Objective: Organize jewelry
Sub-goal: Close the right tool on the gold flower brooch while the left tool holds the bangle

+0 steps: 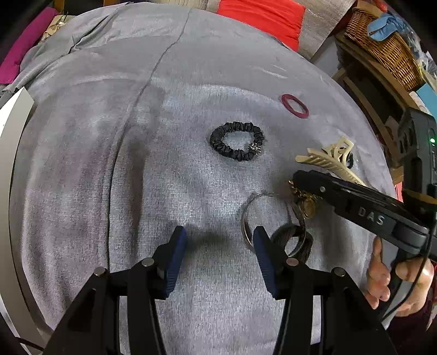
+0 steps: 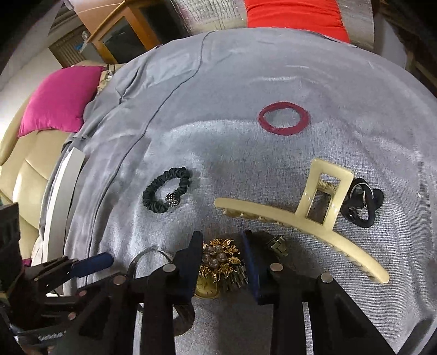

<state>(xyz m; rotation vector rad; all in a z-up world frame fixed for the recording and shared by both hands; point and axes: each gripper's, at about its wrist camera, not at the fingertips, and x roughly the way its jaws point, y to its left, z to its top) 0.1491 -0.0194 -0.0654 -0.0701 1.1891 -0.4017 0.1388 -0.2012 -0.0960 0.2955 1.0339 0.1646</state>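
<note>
On a grey cloth (image 1: pixel 169 174) lie a black scrunchie (image 1: pixel 237 140) (image 2: pixel 166 194), a maroon hair tie (image 1: pixel 295 106) (image 2: pixel 284 118), a cream claw clip (image 1: pixel 331 161) (image 2: pixel 308 218), a small black clip (image 2: pixel 362 203), a thin metal bangle (image 1: pixel 247 218) and dark bangles (image 1: pixel 296 241). My right gripper (image 2: pixel 222 255) stands open around a gold brooch (image 2: pixel 220 259) that lies over a gold watch (image 2: pixel 207 288); its fingers are apart from the brooch. My left gripper (image 1: pixel 220 245) is open and empty; its right finger (image 1: pixel 263 245) covers part of the metal bangle.
A magenta cushion (image 2: pixel 57 98) and beige sofa (image 2: pixel 19 169) lie left. A red cushion (image 1: pixel 262 19) sits at the back. A wicker basket (image 1: pixel 382 43) on wooden shelves stands at right. A white curved edge (image 1: pixel 12 128) shows left of the cloth.
</note>
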